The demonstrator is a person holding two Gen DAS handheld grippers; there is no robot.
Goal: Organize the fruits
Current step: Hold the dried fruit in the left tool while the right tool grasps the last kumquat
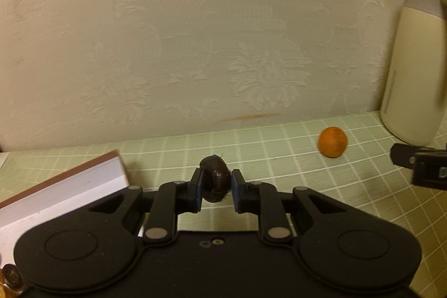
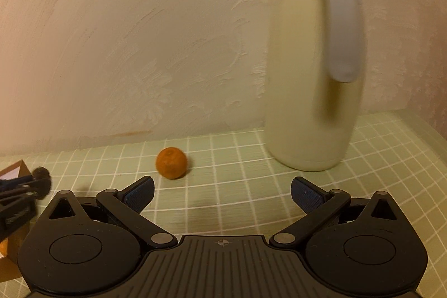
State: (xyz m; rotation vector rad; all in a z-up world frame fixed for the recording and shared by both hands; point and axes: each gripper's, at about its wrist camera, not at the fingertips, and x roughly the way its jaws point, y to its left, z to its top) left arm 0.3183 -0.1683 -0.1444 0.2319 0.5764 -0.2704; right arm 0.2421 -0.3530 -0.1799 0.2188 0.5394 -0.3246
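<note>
Left hand-held gripper (image 1: 215, 187) pinches a dark fruit (image 1: 215, 178); right hand-held gripper (image 2: 222, 193) spread, orange (image 2: 171, 162) just ahead-left.

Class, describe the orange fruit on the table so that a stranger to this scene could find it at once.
Start at the tall cream jug with the grey handle, standing on the green checked tablecloth by the wall. Just left of it, apart, lies the small orange fruit. It is the only round, bright orange thing lying loose on the cloth.

Left wrist camera: low over checked tablecloth (image 1: 279, 158), tilted down toward far wall. Right wrist camera: same heading, farther right, nearer jug (image 2: 310, 74). Shared: orange fruit (image 1: 332, 142), jug, wall.
</note>
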